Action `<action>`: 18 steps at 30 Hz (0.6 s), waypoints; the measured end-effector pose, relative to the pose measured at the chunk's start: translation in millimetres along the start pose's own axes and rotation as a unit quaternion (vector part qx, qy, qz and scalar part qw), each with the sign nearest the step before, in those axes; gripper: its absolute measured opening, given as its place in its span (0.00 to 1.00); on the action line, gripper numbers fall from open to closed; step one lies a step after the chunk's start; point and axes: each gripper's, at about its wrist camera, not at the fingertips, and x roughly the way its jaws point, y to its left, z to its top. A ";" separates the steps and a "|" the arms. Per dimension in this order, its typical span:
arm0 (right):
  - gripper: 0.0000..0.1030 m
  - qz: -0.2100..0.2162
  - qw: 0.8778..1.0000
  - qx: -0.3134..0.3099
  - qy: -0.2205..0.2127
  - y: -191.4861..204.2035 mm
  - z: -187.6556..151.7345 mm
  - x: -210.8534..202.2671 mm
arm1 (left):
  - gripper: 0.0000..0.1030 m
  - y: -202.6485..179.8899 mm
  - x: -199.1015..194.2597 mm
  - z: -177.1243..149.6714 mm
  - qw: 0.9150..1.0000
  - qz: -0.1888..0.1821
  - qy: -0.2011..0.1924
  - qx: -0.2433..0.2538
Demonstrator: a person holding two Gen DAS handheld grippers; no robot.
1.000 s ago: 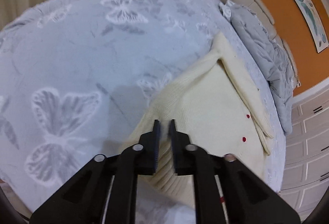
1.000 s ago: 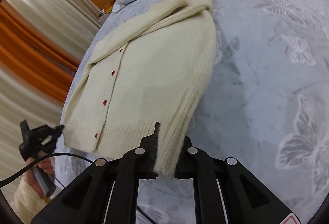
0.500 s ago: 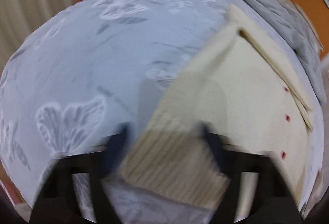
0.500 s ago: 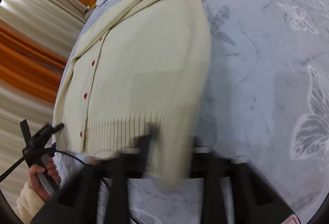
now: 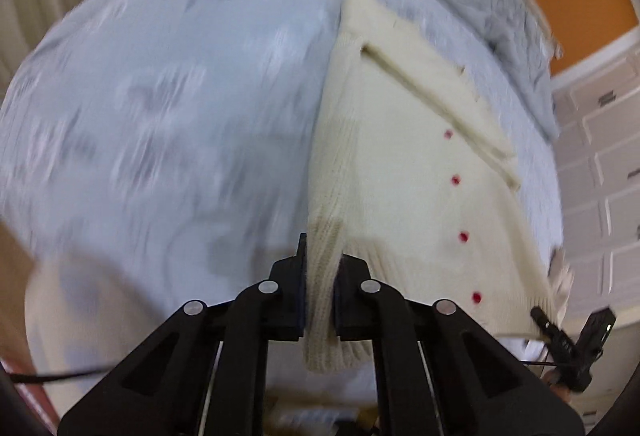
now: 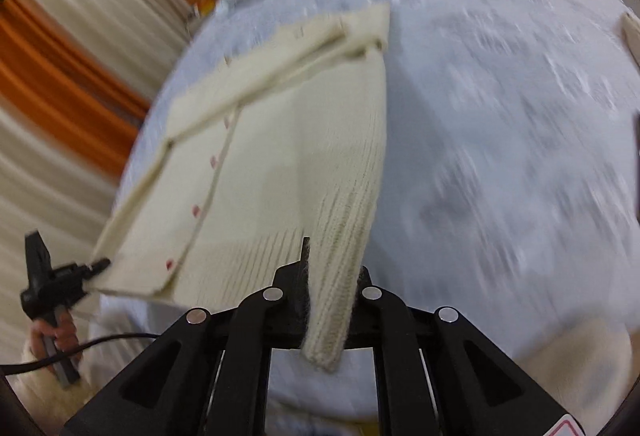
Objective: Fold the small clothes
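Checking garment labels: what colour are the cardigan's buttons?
Red, on the cream cardigan; the buttons show best in the left wrist view.

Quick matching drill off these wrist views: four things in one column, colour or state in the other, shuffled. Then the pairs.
Things:
1. cardigan
2. buttons
3. bedspread
4. left tool

Colour or state:
A. pale blue-grey with a butterfly pattern
B. shut on the ribbed hem corner
C. cream knit, sleeves folded across the front
D. red

Pairs: 1-C, 2-D, 3-A, 4-B
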 end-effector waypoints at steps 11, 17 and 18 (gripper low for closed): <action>0.20 -0.088 0.996 0.006 0.022 -22.2 -38.6 -22.8 | 0.29 -13.4 -10.8 -39.4 1.000 0.025 0.003 0.000; 0.39 -0.104 0.992 -0.016 -0.072 -34.4 49.8 -11.6 | 0.54 -47.8 -5.3 63.8 0.995 0.011 -0.097 -0.010; 0.41 -0.098 0.992 -0.013 -0.079 -37.6 67.8 2.6 | 0.56 -52.4 5.3 78.6 0.995 0.014 -0.102 -0.011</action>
